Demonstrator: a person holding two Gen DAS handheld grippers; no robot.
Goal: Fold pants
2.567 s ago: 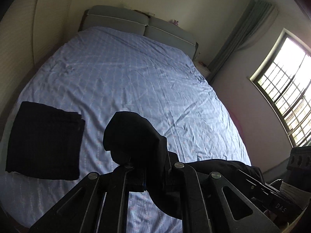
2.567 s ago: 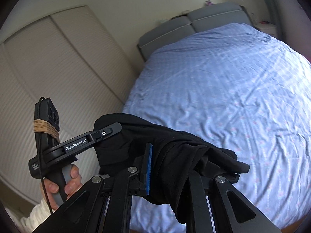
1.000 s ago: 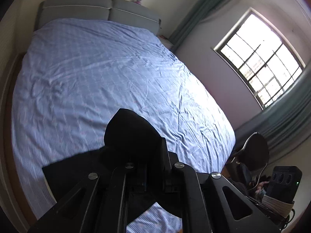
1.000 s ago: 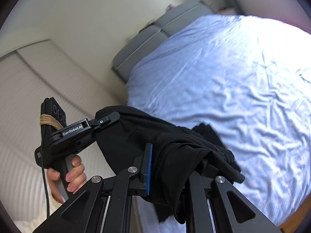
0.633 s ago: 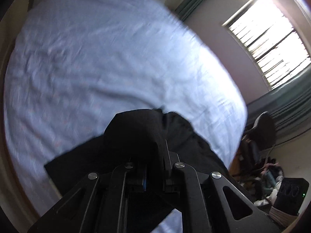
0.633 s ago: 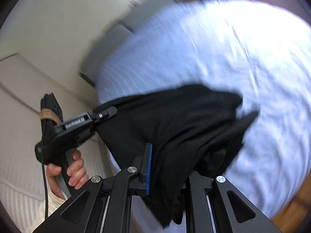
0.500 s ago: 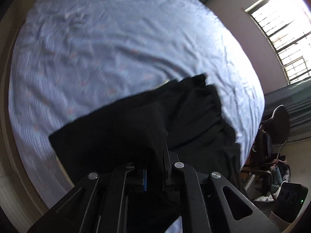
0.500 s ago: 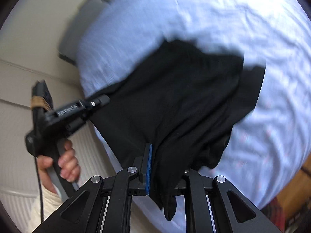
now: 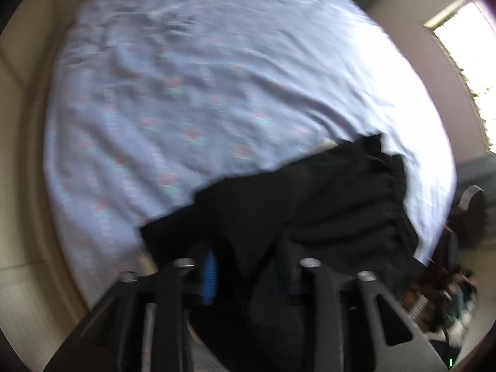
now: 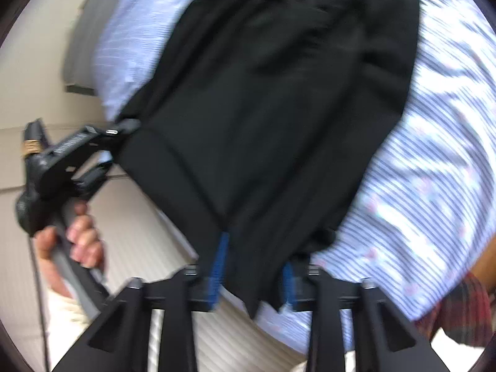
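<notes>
Looking along the left gripper [image 9: 245, 266], its jaws pinch the black pants [image 9: 310, 204] spread over the bed's [image 9: 186, 77] near edge, while the right gripper [image 10: 252, 272] clamps another corner, so folding seems barely begun.

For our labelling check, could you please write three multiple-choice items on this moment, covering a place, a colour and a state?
1. Where does the far end of the pants lie?
A. on the bed
B. on a chair
C. on the floor

2. What colour are the pants?
A. red
B. black
C. white

3. What is the right gripper doing?
A. hanging open and bare
B. lying on the bed
C. clamping the pants

Answers: 1 A, the fabric spreads over the striped sheet; 2 B, the cloth is black in both views; 3 C, fabric runs between its blue pads, as with the left gripper.
</notes>
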